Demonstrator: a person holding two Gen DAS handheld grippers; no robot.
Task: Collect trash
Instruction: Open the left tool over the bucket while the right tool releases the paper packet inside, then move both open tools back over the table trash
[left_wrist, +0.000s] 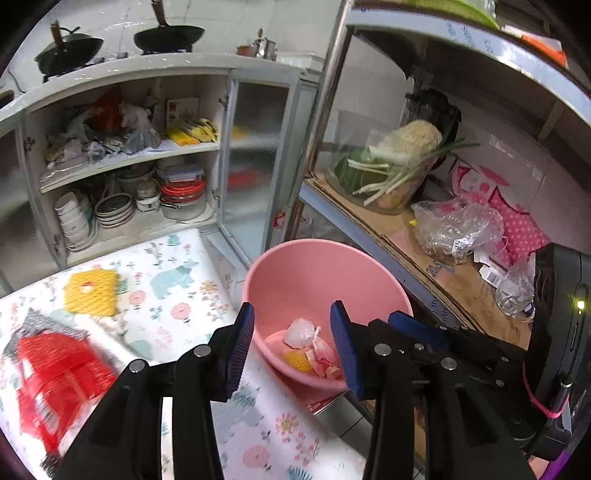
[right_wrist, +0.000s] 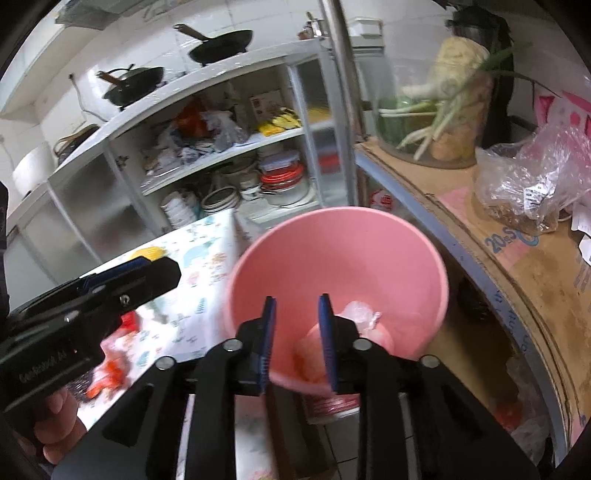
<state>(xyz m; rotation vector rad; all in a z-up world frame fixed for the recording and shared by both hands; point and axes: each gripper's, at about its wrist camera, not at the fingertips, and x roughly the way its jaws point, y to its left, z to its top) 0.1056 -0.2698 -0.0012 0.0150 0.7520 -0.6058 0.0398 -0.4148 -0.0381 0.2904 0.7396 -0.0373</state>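
Observation:
A pink bin (left_wrist: 317, 269) stands off the right edge of the patterned table (left_wrist: 177, 291). It holds a crumpled clear bag (left_wrist: 301, 332), a yellow piece (left_wrist: 297, 360) and a pink-red wrapper (left_wrist: 325, 360). My left gripper (left_wrist: 293, 347) is open and empty over the bin's near rim. My right gripper (right_wrist: 297, 339) is open and empty above the bin (right_wrist: 351, 251); the clear bag (right_wrist: 360, 314) shows beyond it. On the table lie a yellow foam net (left_wrist: 90, 291) and a red packet (left_wrist: 55, 376). The right gripper also shows in the left wrist view (left_wrist: 417, 328), and the left gripper in the right wrist view (right_wrist: 122, 271).
An open white cupboard (left_wrist: 125, 158) with bowls and packets stands behind the table, its glass door (left_wrist: 255, 155) swung out. To the right, a metal shelf (left_wrist: 424, 254) lined with cardboard carries a bowl of vegetables (left_wrist: 391, 166) and plastic bags (left_wrist: 458, 229). Woks (left_wrist: 168, 35) sit on the counter.

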